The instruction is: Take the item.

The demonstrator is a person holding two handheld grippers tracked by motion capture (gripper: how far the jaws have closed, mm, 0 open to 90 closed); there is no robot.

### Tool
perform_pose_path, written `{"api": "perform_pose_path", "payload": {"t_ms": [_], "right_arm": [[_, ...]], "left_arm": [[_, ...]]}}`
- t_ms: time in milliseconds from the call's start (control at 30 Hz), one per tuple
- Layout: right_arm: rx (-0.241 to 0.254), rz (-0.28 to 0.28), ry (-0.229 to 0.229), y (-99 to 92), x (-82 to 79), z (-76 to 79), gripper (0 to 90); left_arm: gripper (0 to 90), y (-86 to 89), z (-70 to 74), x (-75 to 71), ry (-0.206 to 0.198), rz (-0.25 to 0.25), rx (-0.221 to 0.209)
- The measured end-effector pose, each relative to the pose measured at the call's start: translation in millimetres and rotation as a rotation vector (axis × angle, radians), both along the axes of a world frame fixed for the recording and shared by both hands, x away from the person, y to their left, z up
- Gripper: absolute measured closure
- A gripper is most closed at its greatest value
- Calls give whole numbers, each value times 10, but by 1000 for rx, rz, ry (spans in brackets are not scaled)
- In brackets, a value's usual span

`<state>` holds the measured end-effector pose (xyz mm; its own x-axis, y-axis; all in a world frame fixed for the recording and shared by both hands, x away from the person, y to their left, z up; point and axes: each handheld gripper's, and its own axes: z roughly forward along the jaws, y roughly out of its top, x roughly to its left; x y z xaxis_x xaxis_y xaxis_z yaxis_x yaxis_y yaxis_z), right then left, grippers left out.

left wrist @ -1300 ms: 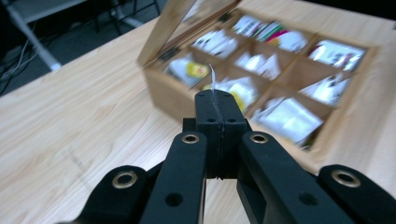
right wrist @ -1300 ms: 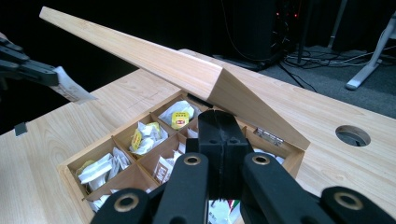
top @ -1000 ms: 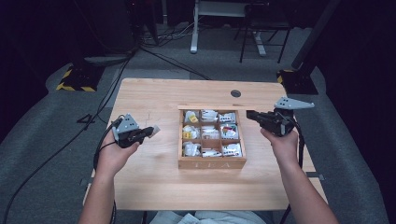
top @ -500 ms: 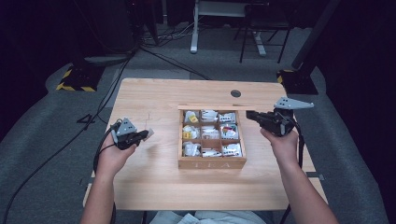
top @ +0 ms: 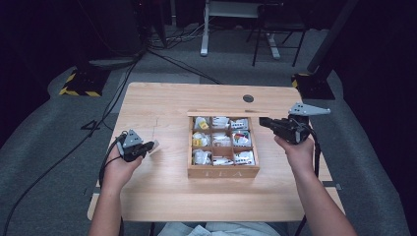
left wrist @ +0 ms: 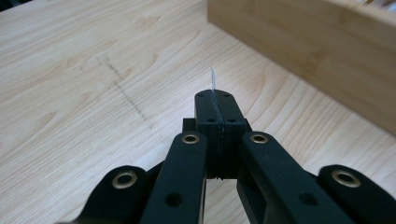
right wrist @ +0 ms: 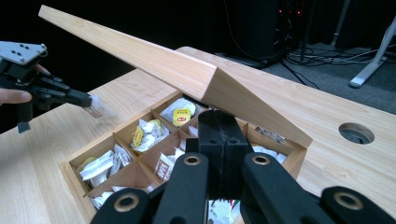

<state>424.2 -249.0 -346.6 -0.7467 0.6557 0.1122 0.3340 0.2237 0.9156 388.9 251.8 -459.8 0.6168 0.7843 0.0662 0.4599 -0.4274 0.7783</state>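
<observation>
A wooden tea box (top: pixel 223 170) with several compartments of tea bags stands mid-table, also seen in the right gripper view (right wrist: pixel 74 179). Its lid (right wrist: pixel 154 63) is raised at a slant; in the high view the lid (top: pixel 228 113) shows as a thin strip at the box's back. My right gripper (top: pixel 263 122) is shut at the box's back right corner, its jaws (right wrist: pixel 219 126) just under the lid's edge; whether they touch it I cannot tell. My left gripper (top: pixel 146 146) is low over the table left of the box, shut on a white tea bag (top: pixel 154 146), seen edge-on (left wrist: pixel 213 79).
The box's wooden side wall (left wrist: pixel 327 51) lies close ahead and to the right of the left gripper. A round cable hole (top: pixel 248 98) sits in the table behind the box. Bare tabletop (top: pixel 162 187) spreads left of and in front of the box.
My left hand has sunk toward the tabletop with the tea bag still pinched. The right hand and the lid have stayed put.
</observation>
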Motion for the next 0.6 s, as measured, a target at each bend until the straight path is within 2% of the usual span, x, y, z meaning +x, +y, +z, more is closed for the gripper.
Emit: {"api": "perform_pose_path", "payload": {"t_ms": [100, 200, 500, 600], "right_arm": [[-2, 0, 2, 1, 2, -1, 897], [2, 0, 6, 2, 2, -4, 897], [2, 2, 9, 1, 4, -10, 897], [2, -1, 7, 4, 2, -9, 897]], "left_arm": [[900, 45, -56, 23, 8, 19, 10], [900, 71, -98, 34, 14, 27, -1], [900, 17, -138, 45, 26, -2, -11], [890, 1, -145, 43, 33, -16, -26]]}}
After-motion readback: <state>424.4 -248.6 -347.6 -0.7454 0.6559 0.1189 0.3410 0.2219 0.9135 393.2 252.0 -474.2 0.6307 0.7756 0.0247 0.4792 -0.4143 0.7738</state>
